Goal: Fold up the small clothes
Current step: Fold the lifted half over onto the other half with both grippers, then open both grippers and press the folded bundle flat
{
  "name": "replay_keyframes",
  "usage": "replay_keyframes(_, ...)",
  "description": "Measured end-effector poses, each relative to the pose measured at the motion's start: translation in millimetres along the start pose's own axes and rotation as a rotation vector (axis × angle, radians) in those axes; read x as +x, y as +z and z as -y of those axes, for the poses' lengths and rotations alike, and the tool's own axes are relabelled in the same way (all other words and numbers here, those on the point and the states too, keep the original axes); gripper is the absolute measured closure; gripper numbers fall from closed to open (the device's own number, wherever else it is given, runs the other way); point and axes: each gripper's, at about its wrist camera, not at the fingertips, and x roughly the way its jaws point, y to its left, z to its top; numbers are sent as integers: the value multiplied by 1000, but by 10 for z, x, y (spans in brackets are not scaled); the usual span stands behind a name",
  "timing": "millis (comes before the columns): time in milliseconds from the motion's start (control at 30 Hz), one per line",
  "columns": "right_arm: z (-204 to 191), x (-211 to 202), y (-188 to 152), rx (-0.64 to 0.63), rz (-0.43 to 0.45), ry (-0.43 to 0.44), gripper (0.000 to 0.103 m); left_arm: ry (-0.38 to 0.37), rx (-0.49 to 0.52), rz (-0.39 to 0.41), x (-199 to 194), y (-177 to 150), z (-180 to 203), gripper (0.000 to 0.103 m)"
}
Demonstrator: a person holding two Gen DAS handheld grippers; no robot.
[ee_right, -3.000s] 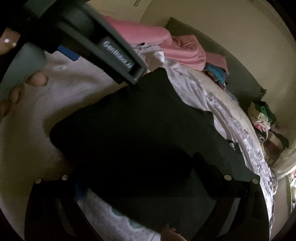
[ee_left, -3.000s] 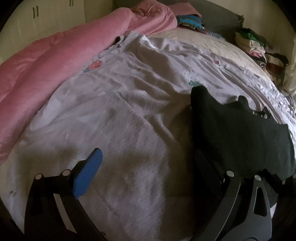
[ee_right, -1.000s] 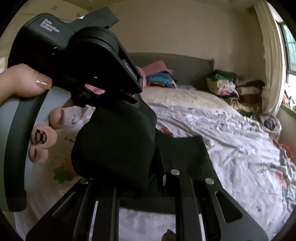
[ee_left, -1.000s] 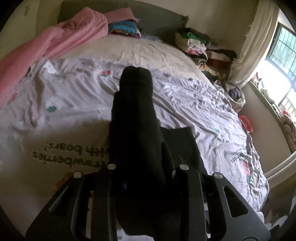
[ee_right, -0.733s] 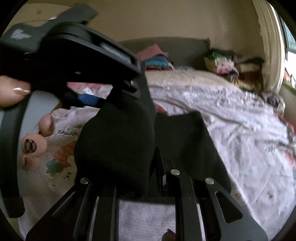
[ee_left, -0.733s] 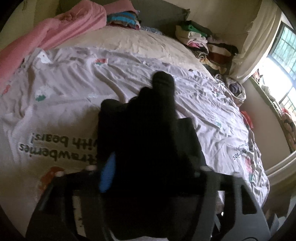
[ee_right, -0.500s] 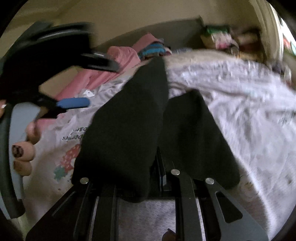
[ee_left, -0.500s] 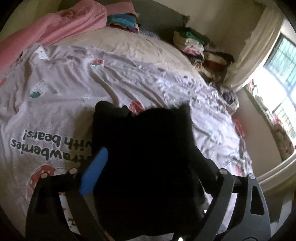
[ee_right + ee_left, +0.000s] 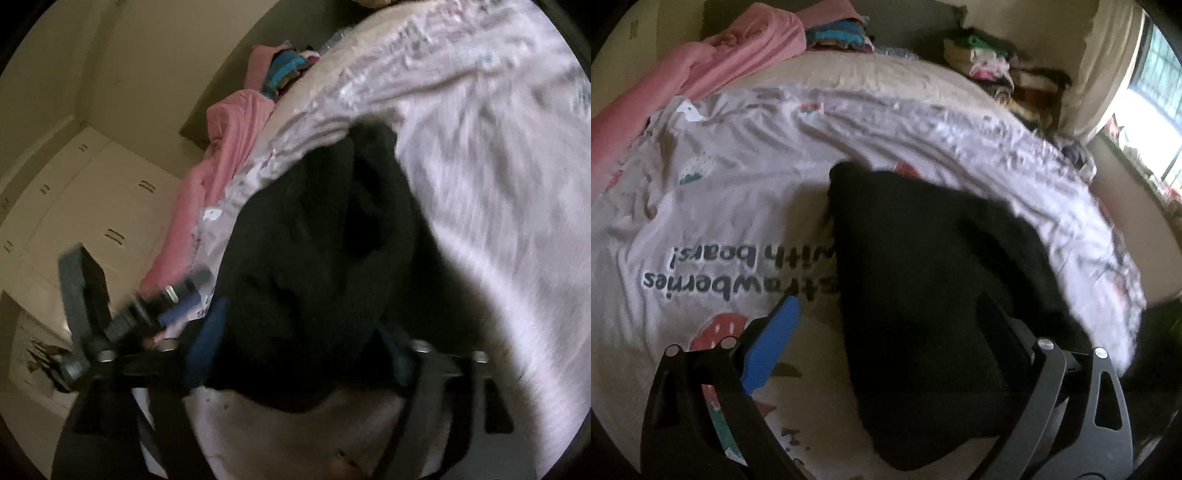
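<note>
Only the left wrist view shows the window [image 9: 1156, 96] and the folded-clothes pile [image 9: 990, 62]; only the right wrist view shows the cupboard doors [image 9: 92, 206]. One black garment [image 9: 923, 295] lies bunched on the bed's printed sheet [image 9: 701, 206]. The left gripper [image 9: 886, 332] and right gripper [image 9: 303, 343], two in all, are both opening, the garment between their fingers, released. A second ago both clenched it, lifted.

Bare printed bedsheet [image 9: 701, 206] lies free left of the black garment [image 9: 923, 295]; pink blanket [image 9: 713, 62] borders the far-left edge.
</note>
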Motion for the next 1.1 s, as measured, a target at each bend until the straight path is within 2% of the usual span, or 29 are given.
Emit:
replay_keyframes(100, -23, 5, 198, -3, -12, -4, 20, -1, 7, -21, 72, -88, -38, 14)
replay_keyframes(167, 4, 111, 337, 1, -56, -47, 20, -8, 4, -25, 99, -131, -51, 13)
replay_keyframes(300, -57, 352, 561, -75, -132, -149, 23, -11, 9, -20, 100, -150, -54, 13)
replay_keyframes(333, -117, 392, 586, -119, -144, -183, 38, -9, 12, -20, 104, -153, -56, 13)
replay_keyframes(367, -197, 452, 611, -191, -146, -252, 51, -8, 15, -21, 106, -157, -49, 13)
replay_keyframes(433, -301, 520, 623, -278, -158, -305, 93, -5, 19, -24, 107, -155, -35, 13)
replay_keyframes(500, -441, 490, 624, -362, -133, -312, 93, 6, 30, -23, 94, -163, -12, 13)
replay_keyframes(567, -658, 359, 629, -470, -75, -281, 93, 14, 44, -15, 64, -163, 15, 13)
replay_keyframes(633, -753, 302, 621, -544, -35, -274, 93, 20, 51, -7, 44, -175, 39, 13)
replay_keyframes(700, -707, 343, 651, -568, -37, -301, 93, 8, 46, -9, 34, -179, 50, 13)
replay_keyframes(867, -303, 532, 700, -491, -84, -332, 93, -10, 45, -25, 66, -242, 91, 13)
replay_keyframes(1100, -26, 470, 592, -385, -60, -318, 90, -9, 61, -25, 43, -288, 146, 13)
